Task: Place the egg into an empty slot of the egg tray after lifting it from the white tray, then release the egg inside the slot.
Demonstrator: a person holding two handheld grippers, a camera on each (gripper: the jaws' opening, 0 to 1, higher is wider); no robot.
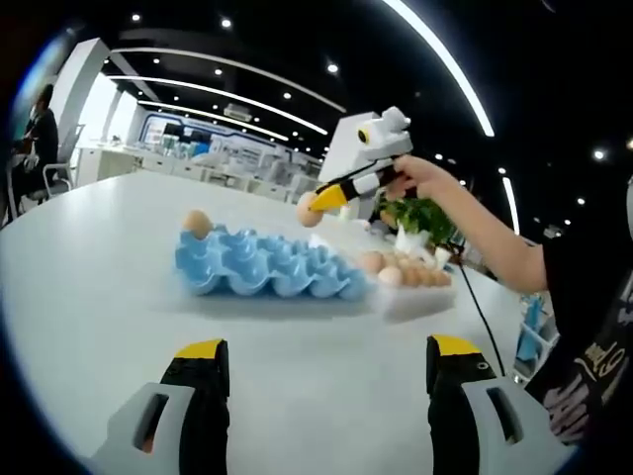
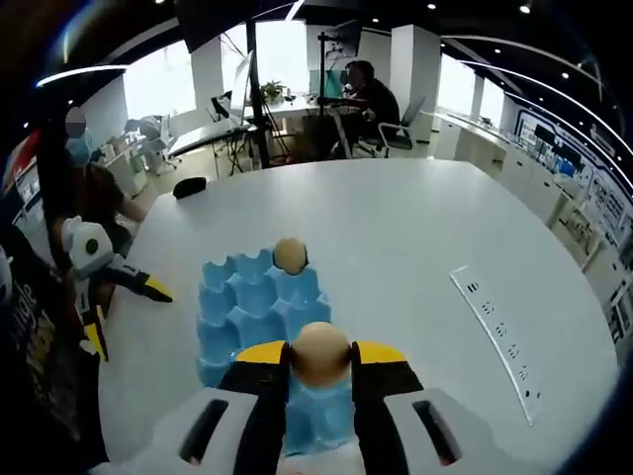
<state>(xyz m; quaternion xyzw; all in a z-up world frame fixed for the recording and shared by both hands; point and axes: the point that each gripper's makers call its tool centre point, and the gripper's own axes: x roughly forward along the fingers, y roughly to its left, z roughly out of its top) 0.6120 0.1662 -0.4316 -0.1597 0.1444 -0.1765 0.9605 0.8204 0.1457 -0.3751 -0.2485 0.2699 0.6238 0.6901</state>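
Observation:
A blue egg tray (image 1: pixel 267 264) lies on the white table with one egg (image 1: pixel 197 223) in a far corner slot. Beside it a white tray (image 1: pixel 410 282) holds several eggs. My right gripper (image 1: pixel 315 203) hangs above the blue tray, shut on an egg (image 1: pixel 308 211). In the right gripper view that held egg (image 2: pixel 319 353) sits between the yellow-tipped jaws of the right gripper (image 2: pixel 319 358), over the near end of the blue tray (image 2: pixel 259 307); the slotted egg (image 2: pixel 290 255) is at the far end. My left gripper (image 1: pixel 326 361) stands open above bare table, short of the tray.
A person's arm (image 1: pixel 485 233) holds the right gripper, with a green plant (image 1: pixel 420 213) behind. The left gripper (image 2: pixel 124 282) shows at the left of the right gripper view. A power strip (image 2: pixel 495 336) is set into the table. People sit at desks beyond.

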